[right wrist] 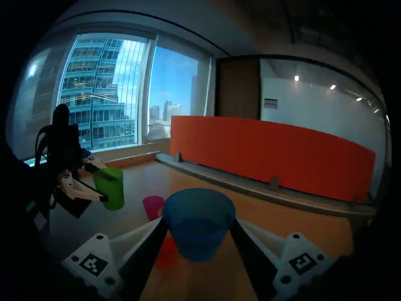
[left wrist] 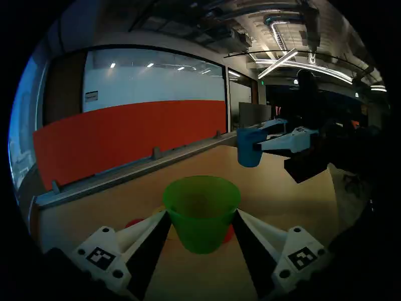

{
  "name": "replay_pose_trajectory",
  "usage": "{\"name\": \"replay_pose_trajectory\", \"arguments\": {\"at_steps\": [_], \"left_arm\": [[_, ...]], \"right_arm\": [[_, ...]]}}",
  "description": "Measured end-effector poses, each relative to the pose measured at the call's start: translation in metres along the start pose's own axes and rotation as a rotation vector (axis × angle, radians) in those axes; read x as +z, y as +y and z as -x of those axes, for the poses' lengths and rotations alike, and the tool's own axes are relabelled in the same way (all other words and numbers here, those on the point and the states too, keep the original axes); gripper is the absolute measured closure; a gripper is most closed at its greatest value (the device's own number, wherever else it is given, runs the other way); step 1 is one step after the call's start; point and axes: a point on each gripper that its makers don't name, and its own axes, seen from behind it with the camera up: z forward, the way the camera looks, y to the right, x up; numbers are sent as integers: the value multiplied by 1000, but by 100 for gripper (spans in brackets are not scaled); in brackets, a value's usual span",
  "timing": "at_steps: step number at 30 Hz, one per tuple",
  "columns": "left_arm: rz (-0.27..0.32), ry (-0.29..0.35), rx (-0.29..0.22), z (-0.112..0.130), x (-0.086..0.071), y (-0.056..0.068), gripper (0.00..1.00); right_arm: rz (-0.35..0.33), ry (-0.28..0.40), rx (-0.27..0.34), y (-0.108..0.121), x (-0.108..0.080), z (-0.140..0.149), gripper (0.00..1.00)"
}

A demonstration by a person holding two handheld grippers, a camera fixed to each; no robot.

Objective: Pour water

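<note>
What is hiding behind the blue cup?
Behind the blue cup, a pink cup stands on the wooden table. Lower down there is something red, but the blue cup covers part of it, so I cannot tell what it is.

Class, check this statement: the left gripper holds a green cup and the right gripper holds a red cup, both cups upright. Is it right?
Not quite. The right gripper holds a blue cup, not a red one; the right gripper view shows it between the fingers. The left gripper does hold a green cup, and both cups are upright.
</note>
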Motion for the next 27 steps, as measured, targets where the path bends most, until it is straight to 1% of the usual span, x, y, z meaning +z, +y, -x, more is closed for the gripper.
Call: {"name": "replay_pose_trajectory", "arguments": {"at_steps": [9,17,27], "left_arm": [[-7,30,-5,-11,-5,0,17],[-8,46,-5,-16,-7,1,18],[-15,65,-10,-19,-8,-1,17]], "right_arm": [[-14,65,-22,-13,-4,-16,11],[-19,111,-14,-16,-7,-29,11],[-29,129,-15,-19,-8,-38,11]]}}
